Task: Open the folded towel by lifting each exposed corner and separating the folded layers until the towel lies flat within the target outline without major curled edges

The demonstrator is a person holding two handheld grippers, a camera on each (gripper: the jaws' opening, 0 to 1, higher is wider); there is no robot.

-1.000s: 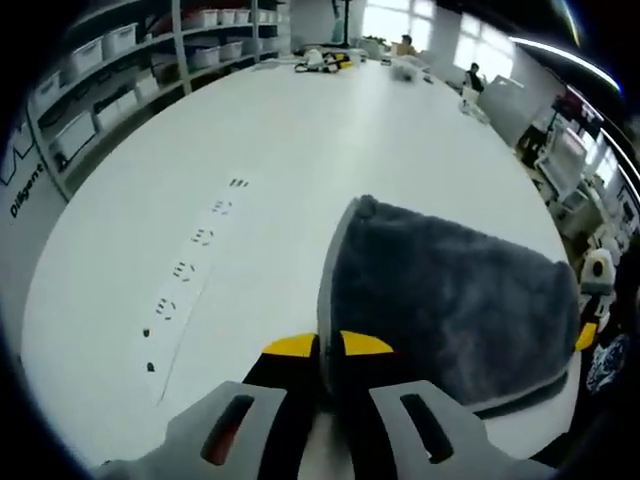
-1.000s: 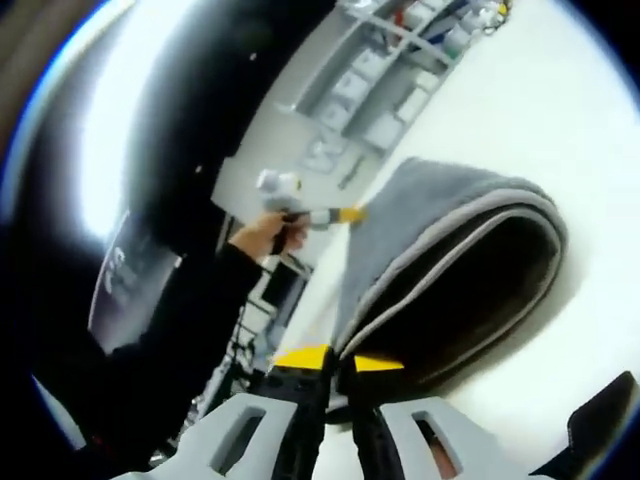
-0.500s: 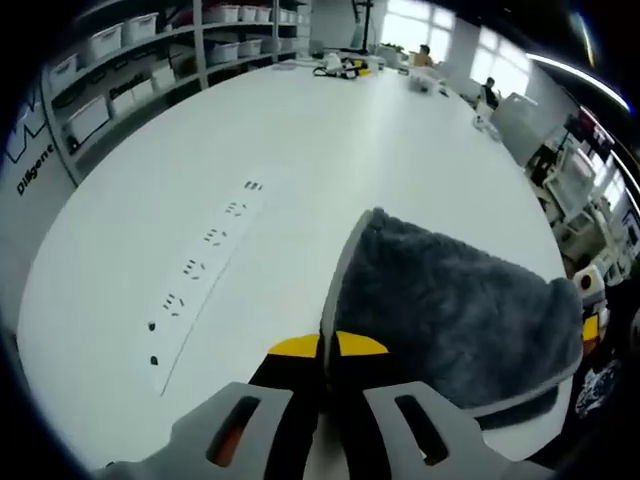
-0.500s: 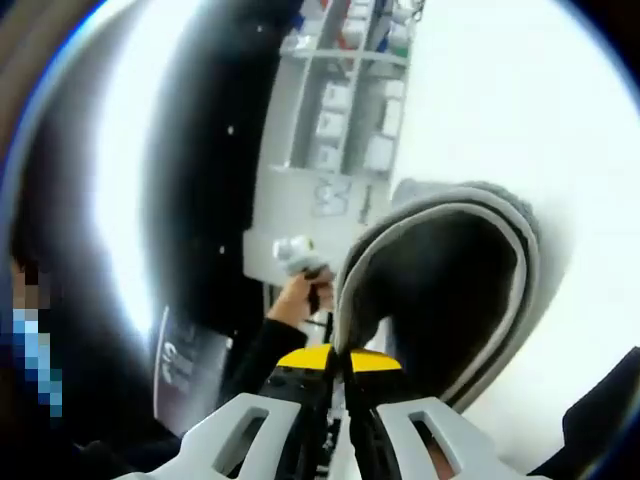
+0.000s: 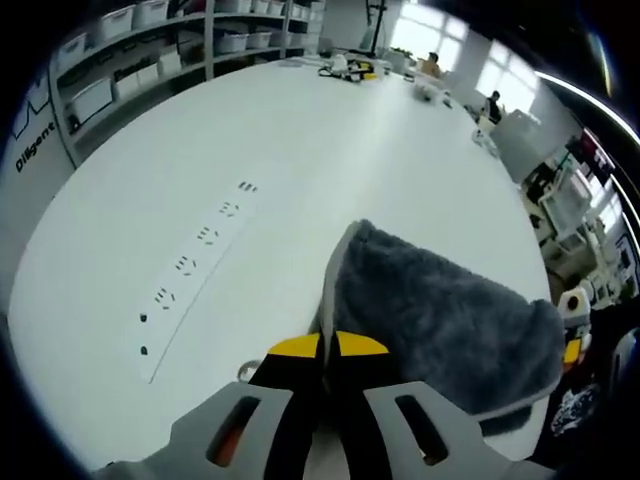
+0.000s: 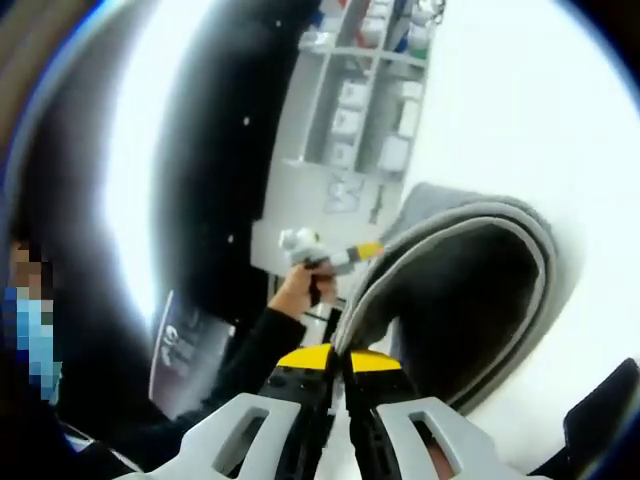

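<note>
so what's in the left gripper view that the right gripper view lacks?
Left gripper view: the white table with a row of socket marks, shelving with bins behind. Right gripper view: the towel's hollow underside with pale piped edge, and a hand holding the left gripper. Both: the grey towel pinched in closed yellow-tipped jaws, the right gripper included.

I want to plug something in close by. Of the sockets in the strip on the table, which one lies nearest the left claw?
The socket at the strip's near end, just before the two dark dots; the other four run away toward the shelves. The left claw is shut on the grey towel.
</note>
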